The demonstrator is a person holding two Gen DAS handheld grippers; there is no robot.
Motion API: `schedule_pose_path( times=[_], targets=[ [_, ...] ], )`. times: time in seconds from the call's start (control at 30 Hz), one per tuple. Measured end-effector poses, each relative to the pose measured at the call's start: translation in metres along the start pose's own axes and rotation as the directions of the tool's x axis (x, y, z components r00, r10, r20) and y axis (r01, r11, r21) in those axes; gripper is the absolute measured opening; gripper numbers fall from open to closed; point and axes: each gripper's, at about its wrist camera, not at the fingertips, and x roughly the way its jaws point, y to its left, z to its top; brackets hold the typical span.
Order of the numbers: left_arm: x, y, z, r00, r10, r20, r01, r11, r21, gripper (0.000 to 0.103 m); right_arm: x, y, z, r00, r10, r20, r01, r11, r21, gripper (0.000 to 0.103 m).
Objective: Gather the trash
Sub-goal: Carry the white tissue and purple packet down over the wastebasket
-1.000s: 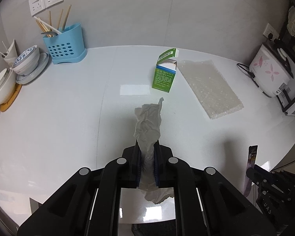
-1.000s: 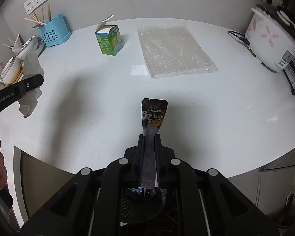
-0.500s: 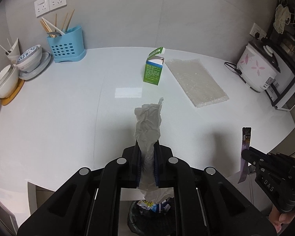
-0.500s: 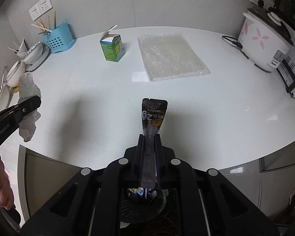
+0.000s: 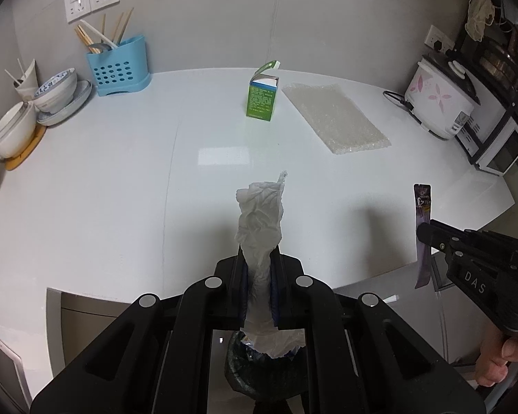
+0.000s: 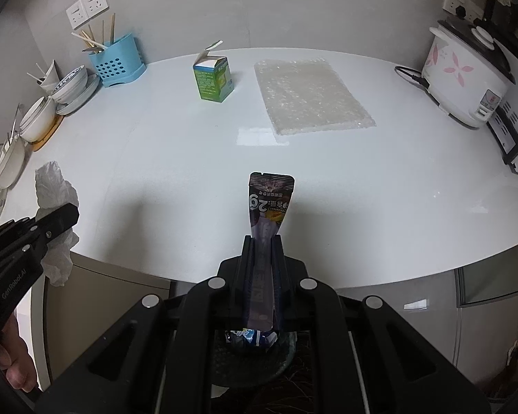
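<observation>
My left gripper (image 5: 259,258) is shut on a crumpled white tissue (image 5: 260,214) and holds it past the counter's front edge, above a dark trash bin (image 5: 259,372) on the floor. My right gripper (image 6: 263,241) is shut on a dark purple snack wrapper (image 6: 269,203), also above the bin (image 6: 255,355). The left gripper (image 6: 57,220) with the tissue (image 6: 53,189) shows at the left of the right wrist view. The right gripper (image 5: 428,233) with the wrapper (image 5: 422,207) shows at the right of the left wrist view. A green carton (image 5: 261,98) and a bubble wrap sheet (image 5: 335,117) lie on the white counter (image 5: 121,179).
A blue utensil holder (image 5: 119,67) and stacked bowls (image 5: 51,96) stand at the back left. A rice cooker (image 5: 442,103) and a small oven (image 5: 500,145) stand at the right. The carton (image 6: 212,79) and bubble wrap (image 6: 310,96) also show in the right wrist view.
Both grippers have pulled back from the counter, past its front edge, still holding the tissue and the wrapper. The bin has come into view beneath them.
</observation>
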Motion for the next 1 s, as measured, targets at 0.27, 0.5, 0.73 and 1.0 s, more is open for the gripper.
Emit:
schedule_pose_path(
  times=[0.27,0.5,0.73,1.0],
  targets=[
    [-0.003,-0.003,-0.031,1.0,-0.012,-0.024,0.013,1.0,0.019,0.009,-0.013,0.003,-0.019,0.999,0.027,0.027,-0.026,0.999,-0.033,0.01],
    [-0.003,-0.006,-0.056,0.998,-0.037,-0.047,0.037,0.999,0.01,0.009,-0.032,0.008,-0.037,0.993,0.057,0.102,-0.05,0.996,-0.073,0.01],
    [-0.01,-0.01,-0.075,0.998,-0.04,-0.047,0.041,0.999,0.027,0.009,-0.035,0.008,-0.056,0.987,0.112,0.114,-0.102,0.99,-0.092,0.01],
    [-0.008,-0.017,-0.103,0.998,-0.036,-0.05,0.04,0.997,0.068,0.009,-0.026,0.006,-0.085,0.986,0.138,0.09,-0.128,0.985,-0.112,0.01]
  ],
)
